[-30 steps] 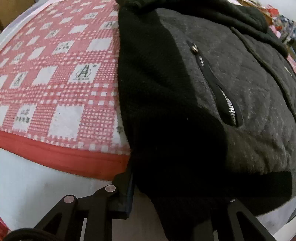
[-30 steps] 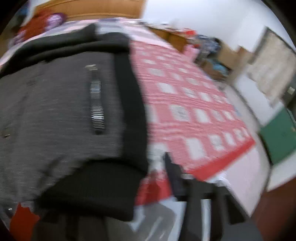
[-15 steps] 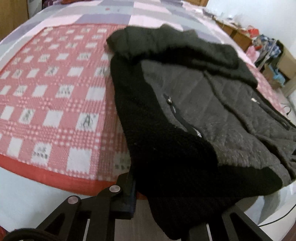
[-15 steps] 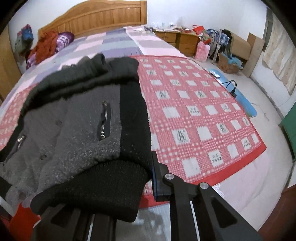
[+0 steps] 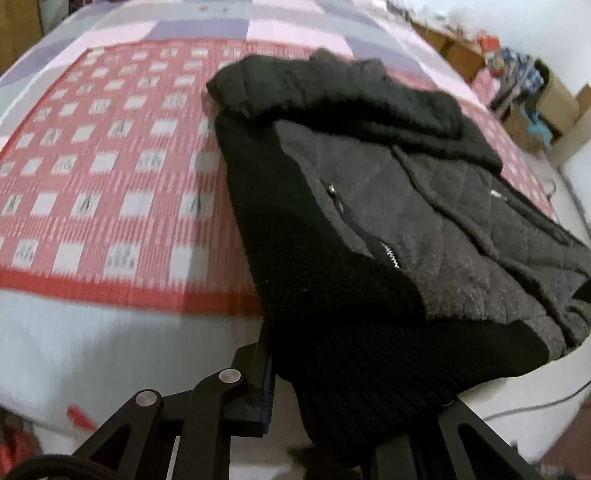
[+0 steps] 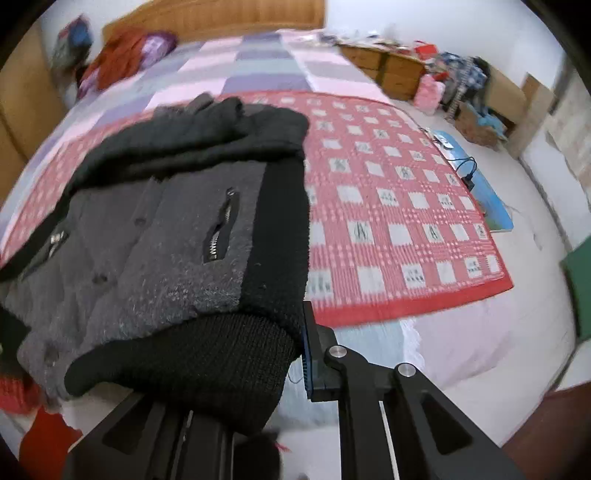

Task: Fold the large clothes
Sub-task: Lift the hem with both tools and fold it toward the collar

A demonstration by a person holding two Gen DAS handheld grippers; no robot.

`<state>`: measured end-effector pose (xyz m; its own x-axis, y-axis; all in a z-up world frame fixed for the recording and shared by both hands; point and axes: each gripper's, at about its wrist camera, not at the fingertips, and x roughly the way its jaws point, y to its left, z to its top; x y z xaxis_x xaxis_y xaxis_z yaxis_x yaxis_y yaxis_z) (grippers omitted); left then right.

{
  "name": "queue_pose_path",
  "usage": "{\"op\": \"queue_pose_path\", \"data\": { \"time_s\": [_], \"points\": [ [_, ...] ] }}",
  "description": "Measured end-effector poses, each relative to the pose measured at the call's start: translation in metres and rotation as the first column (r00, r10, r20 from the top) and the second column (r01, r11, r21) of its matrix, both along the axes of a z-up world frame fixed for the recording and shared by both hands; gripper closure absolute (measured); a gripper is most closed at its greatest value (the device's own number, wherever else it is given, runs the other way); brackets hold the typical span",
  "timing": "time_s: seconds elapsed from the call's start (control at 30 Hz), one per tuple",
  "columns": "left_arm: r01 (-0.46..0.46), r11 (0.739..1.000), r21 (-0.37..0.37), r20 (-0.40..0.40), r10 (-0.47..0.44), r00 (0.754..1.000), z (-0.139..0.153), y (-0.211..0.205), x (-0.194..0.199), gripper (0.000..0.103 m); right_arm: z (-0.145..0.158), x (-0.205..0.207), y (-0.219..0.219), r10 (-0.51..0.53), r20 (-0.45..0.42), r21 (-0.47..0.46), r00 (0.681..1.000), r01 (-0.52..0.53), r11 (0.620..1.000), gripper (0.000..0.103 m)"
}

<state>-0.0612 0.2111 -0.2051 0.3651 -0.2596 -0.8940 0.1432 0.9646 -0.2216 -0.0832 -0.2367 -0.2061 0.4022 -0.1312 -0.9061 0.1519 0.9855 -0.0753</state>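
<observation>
A dark grey quilted jacket with black knit sides, hood and hem lies on the red checked cloth on the bed. My left gripper is shut on the jacket's black ribbed hem at its left corner and holds it raised. My right gripper is shut on the black ribbed hem of the jacket at its right corner, also raised off the bed. The hem hangs over and hides one finger of each gripper.
The bed's white front edge lies below the grippers. A wooden headboard and a pile of clothes are at the far end. Cabinets and boxes stand along the right wall. A cable lies on the floor.
Both grippers have lifted and pulled back with the hem held, so the whole jacket and more of the bed come into view.
</observation>
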Motion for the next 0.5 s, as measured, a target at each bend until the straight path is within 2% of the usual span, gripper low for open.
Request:
{"op": "queue_pose_path", "data": {
  "time_s": [0.1,0.2,0.33,0.5],
  "points": [
    [0.01,1.0,0.007,-0.048,-0.01,0.999,0.004,0.001,-0.008,0.09,0.014,-0.012,0.006,0.023,-0.045,-0.002,0.999,-0.023,1.0,0.09],
    [0.003,1.0,0.002,-0.04,-0.003,0.999,0.014,0.002,0.007,0.09,0.033,0.002,0.006,0.055,-0.015,-0.007,0.998,-0.055,0.998,0.09],
    [-0.009,1.0,0.003,0.015,0.009,1.0,0.029,0.004,0.062,0.09,0.052,0.056,0.002,0.104,0.076,-0.008,0.992,-0.103,0.995,0.09],
    [-0.03,0.999,-0.013,0.065,0.031,0.997,0.037,0.003,0.152,0.09,0.054,0.149,-0.014,0.133,0.163,0.038,0.978,-0.141,0.989,0.09]
  ]
}}
